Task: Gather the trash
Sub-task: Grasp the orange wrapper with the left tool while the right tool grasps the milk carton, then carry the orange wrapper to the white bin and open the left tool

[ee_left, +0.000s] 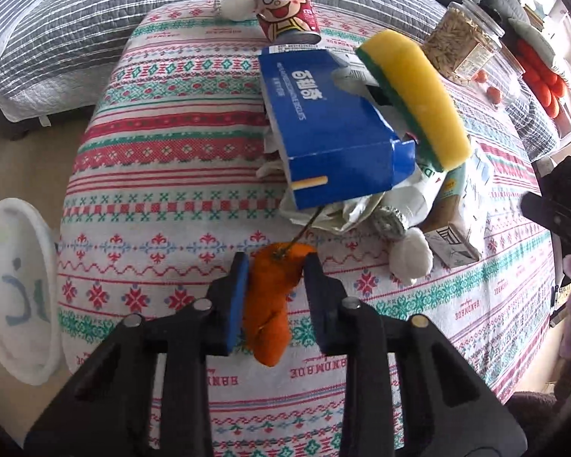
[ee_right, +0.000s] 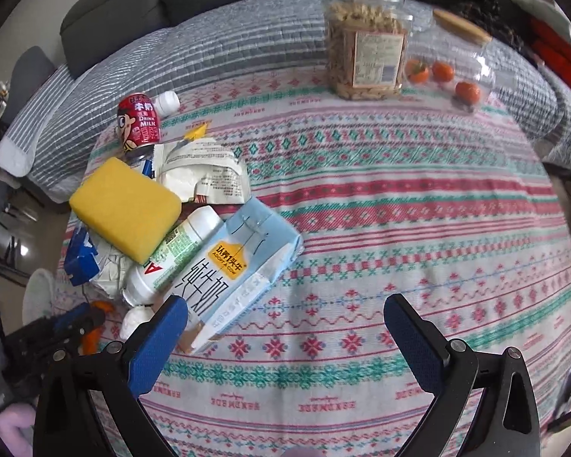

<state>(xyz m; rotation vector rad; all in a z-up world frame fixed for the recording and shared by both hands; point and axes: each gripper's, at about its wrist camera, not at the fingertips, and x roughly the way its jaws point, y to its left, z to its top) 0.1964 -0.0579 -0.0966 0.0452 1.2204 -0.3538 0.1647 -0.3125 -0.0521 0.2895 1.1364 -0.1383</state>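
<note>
My left gripper (ee_left: 275, 266) is shut on an orange peel (ee_left: 272, 304) and holds it over the patterned tablecloth (ee_left: 163, 175), just in front of the trash pile. The pile holds a blue carton (ee_left: 323, 129), a yellow sponge (ee_left: 415, 91), a red drink can (ee_left: 285, 3), crumpled wrappers (ee_left: 346, 205) and a milk carton (ee_left: 464, 205). My right gripper (ee_right: 285, 312) is open and empty, its left finger beside the light-blue milk carton (ee_right: 232, 270). A white bottle (ee_right: 175, 255), the sponge (ee_right: 125, 205) and the can (ee_right: 139, 122) lie beyond it.
A white bin lid (ee_left: 15, 297) shows off the table's left edge. A jar of snacks (ee_right: 369, 45) and a clear jar with small tomatoes (ee_right: 453, 72) stand at the far side. A grey striped sofa cover (ee_right: 217, 34) lies behind the table.
</note>
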